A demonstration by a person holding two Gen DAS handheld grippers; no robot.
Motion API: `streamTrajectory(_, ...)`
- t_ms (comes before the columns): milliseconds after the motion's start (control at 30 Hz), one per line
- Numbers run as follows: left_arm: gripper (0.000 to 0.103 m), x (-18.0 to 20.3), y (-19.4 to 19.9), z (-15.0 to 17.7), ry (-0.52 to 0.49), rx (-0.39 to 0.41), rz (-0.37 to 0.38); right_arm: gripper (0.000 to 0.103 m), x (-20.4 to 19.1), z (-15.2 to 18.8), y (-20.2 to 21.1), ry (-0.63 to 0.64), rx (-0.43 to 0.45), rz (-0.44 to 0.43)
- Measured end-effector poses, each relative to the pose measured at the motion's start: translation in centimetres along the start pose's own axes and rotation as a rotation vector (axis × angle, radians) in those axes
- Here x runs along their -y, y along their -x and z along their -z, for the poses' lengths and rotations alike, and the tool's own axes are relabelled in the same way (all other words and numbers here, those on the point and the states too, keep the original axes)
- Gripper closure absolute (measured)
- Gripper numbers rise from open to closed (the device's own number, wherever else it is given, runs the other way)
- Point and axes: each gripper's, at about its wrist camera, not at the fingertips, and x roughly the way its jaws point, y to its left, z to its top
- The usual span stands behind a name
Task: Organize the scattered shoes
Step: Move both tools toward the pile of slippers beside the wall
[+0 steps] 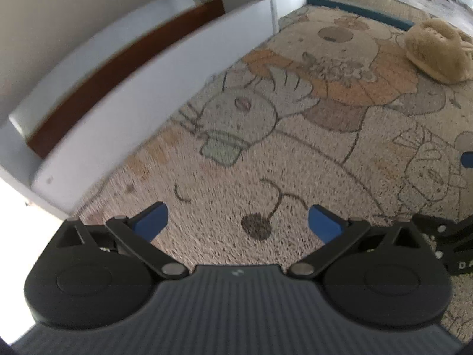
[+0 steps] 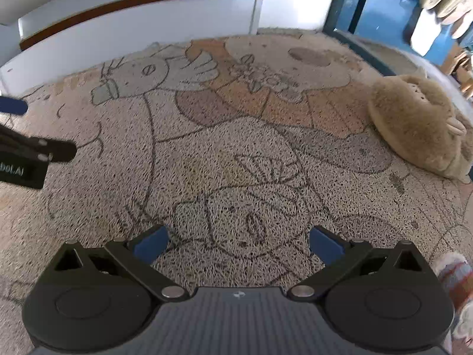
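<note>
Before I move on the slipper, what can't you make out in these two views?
- Slipper: its far side is cut by the right wrist view's edge; whether it is one or a pair is unclear.
- Shelf: blurred in the left wrist view, contents unreadable.
- Soft thing: cropped at the right wrist view's edge, unidentifiable.

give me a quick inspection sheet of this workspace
surface: patterned cartoon doormat, bare in the middle
job's things: one fuzzy tan slipper lying at the mat's far right edge
clutter: striped fuzzy item at the right edge, cannot tell what it is
grippers: left gripper open, empty; right gripper open, empty; both above the mat
cables: nothing seen
surroundings: white step with brown strip behind the mat; blue door frame at far right
</note>
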Motion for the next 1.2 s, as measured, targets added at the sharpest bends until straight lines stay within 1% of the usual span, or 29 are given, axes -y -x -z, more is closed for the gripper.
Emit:
streamTrajectory(67, 0.000, 0.4, 1.3, -0.6, -0.025, 0.008, 0.005, 0.000, 0.1, 0.1, 0.7, -0.005, 0.001, -0.004)
streamTrajectory(133, 0.000, 0.8, 3.3, -1.1, -0.036, 0.052, 0.024, 0.000, 0.2, 0.5, 2.6, -0.021, 0.021, -0.011)
streamTrajectory(167, 0.000, 1.0, 3.7, -1.3, -0.040, 0.067, 0.025, 0.000, 0.2, 0.6, 3.1, -0.023, 0.028, -0.007)
streamTrajectory(267, 0.000, 1.2, 6.0, -2.1, -0.013, 0.102, 0.012, 0.000, 0.3, 0.8, 5.6, -0.032, 0.059, 0.015)
streamTrajectory(300, 0.000, 1.1, 6.9, -2.4, 0.009, 0.111, 0.017, 0.000, 0.5, 1.1, 6.7, -0.056, 0.065, 0.041)
streamTrajectory(333, 0.000, 0.8, 7.5, -2.5, 0.038, 0.122, 0.044, 0.000, 0.7, 1.1, 7.2, -0.078, 0.069, 0.041)
streamTrajectory(367, 0.000, 0.8, 8.0, -2.6, 0.041, 0.134, 0.077, 0.000, 0.8, 1.1, 7.4, -0.081, 0.068, 0.034)
streamTrajectory(400, 0.000, 0.9, 8.3, -2.7, 0.031, 0.136, 0.088, 0.000, 1.1, 1.2, 8.1, -0.087, 0.064, 0.001)
streamTrajectory(433, 0.000, 1.1, 8.4, -2.9, 0.018, 0.125, 0.069, 0.000, 1.2, 1.2, 8.2, -0.086, 0.060, 0.005)
streamTrajectory(467, 0.000, 1.4, 8.6, -3.2, 0.001, 0.110, 0.044, 0.000, 1.4, 1.1, 9.1, -0.083, 0.057, 0.044)
streamTrajectory(500, 0.000, 1.5, 8.7, -3.3, 0.000, 0.109, 0.047, 0.000, 1.7, 1.1, 9.9, -0.092, 0.076, 0.054)
streamTrajectory(567, 0.000, 2.0, 8.9, -3.8, -0.011, 0.080, 0.085, 0.000, 2.3, 1.3, 11.7, -0.111, 0.112, 0.075)
streamTrajectory(667, 0.000, 3.0, 9.2, -4.0, -0.021, 0.050, 0.110, 0.000, 3.6, 2.4, 14.0, -0.157, 0.150, 0.112)
streamTrajectory(733, 0.000, 4.0, 9.7, -3.7, -0.035, 0.077, 0.130, 0.000, 4.2, 3.1, 14.7, -0.180, 0.164, 0.127)
streamTrajectory(767, 0.000, 4.6, 9.9, -3.4, -0.045, 0.097, 0.134, 0.000, 4.7, 4.0, 15.0, -0.211, 0.171, 0.144)
streamTrajectory(800, 0.000, 4.8, 9.9, -3.1, -0.042, 0.096, 0.140, 0.000, 5.2, 5.0, 15.3, -0.242, 0.176, 0.160)
streamTrajectory(867, 0.000, 5.8, 9.6, -2.0, -0.023, 0.082, 0.171, 0.001, 5.7, 5.9, 15.3, -0.279, 0.170, 0.169)
streamTrajectory(900, 0.000, 6.3, 9.2, -1.5, -0.006, 0.060, 0.195, 0.003, 6.1, 6.9, 15.1, -0.319, 0.154, 0.176)
streamTrajectory(933, 0.000, 6.9, 8.7, -0.9, 0.009, 0.035, 0.216, 0.005, 6.2, 7.5, 14.9, -0.330, 0.142, 0.180)
streamTrajectory(1100, 0.000, 9.0, 8.5, 0.3, 0.039, -0.030, 0.268, 0.005, 5.8, 9.4, 15.0, -0.280, 0.101, 0.228)
streamTrajectory(1200, 0.000, 10.4, 9.0, 0.4, 0.027, -0.020, 0.299, 0.005, 5.9, 10.5, 15.5, -0.279, 0.096, 0.235)
